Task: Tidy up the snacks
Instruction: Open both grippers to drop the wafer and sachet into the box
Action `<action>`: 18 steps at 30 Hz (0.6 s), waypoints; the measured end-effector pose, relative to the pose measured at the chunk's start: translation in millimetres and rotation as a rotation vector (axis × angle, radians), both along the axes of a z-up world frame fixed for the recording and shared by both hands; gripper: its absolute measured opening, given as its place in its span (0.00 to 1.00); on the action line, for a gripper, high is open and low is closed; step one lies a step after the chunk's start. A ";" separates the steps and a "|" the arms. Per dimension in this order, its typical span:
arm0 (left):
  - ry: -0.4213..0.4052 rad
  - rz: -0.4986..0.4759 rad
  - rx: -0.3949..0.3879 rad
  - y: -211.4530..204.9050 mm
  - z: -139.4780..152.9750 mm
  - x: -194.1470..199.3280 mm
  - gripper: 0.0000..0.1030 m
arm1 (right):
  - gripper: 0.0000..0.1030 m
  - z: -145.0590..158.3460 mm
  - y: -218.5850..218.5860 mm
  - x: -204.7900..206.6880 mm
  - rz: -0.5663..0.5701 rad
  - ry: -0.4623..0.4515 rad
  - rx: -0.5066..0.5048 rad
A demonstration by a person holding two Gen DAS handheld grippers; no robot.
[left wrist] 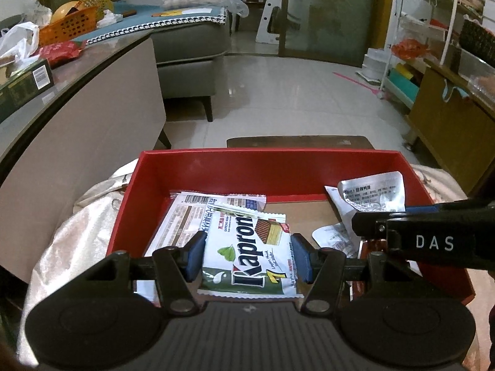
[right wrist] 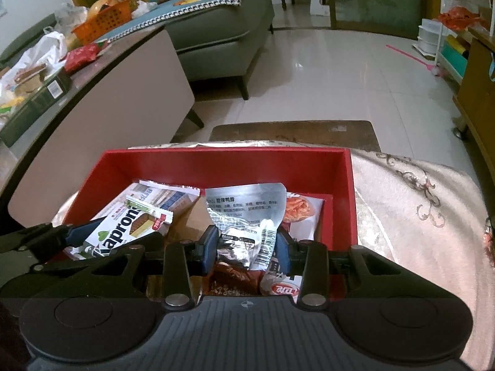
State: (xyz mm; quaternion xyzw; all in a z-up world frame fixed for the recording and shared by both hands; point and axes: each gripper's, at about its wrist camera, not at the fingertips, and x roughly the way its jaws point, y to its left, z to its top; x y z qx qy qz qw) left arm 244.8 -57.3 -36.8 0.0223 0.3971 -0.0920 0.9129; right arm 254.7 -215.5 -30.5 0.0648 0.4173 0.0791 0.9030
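We hold the left gripper (left wrist: 249, 255) clamped on a white-and-green Kapron wafer packet (left wrist: 247, 256) low in the frame, over the left half of the open red cardboard box (left wrist: 269, 162). Our right gripper (right wrist: 244, 247) grips a crinkled silver foil snack pouch (right wrist: 244, 210) near the box's right wall. Brown box floor (left wrist: 306, 216) shows bare between the two packets, below the red far rim.

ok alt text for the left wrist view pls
The left gripper clamps a white and green Kapron wafer packet over a red box holding other snack packets. The right gripper reaches in from the right beside a silver pouch.
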 end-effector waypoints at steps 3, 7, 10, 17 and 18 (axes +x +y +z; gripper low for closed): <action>0.004 0.003 -0.015 2.4 1.3 0.9 0.51 | 0.47 -4.6 0.1 3.7 -0.001 0.009 -0.001; 0.008 0.003 -0.028 4.2 3.0 2.0 0.51 | 0.48 -5.3 0.2 5.5 -0.003 0.002 0.003; 0.003 0.006 -0.019 4.0 4.3 1.3 0.56 | 0.49 -3.0 -1.7 5.3 -0.012 -0.014 0.012; -0.016 0.010 -0.033 7.5 11.6 -2.6 0.56 | 0.58 4.8 -4.5 2.7 -0.018 -0.033 0.024; -0.018 0.009 -0.034 8.1 12.9 -2.7 0.56 | 0.58 5.8 -4.9 2.6 -0.018 -0.033 0.027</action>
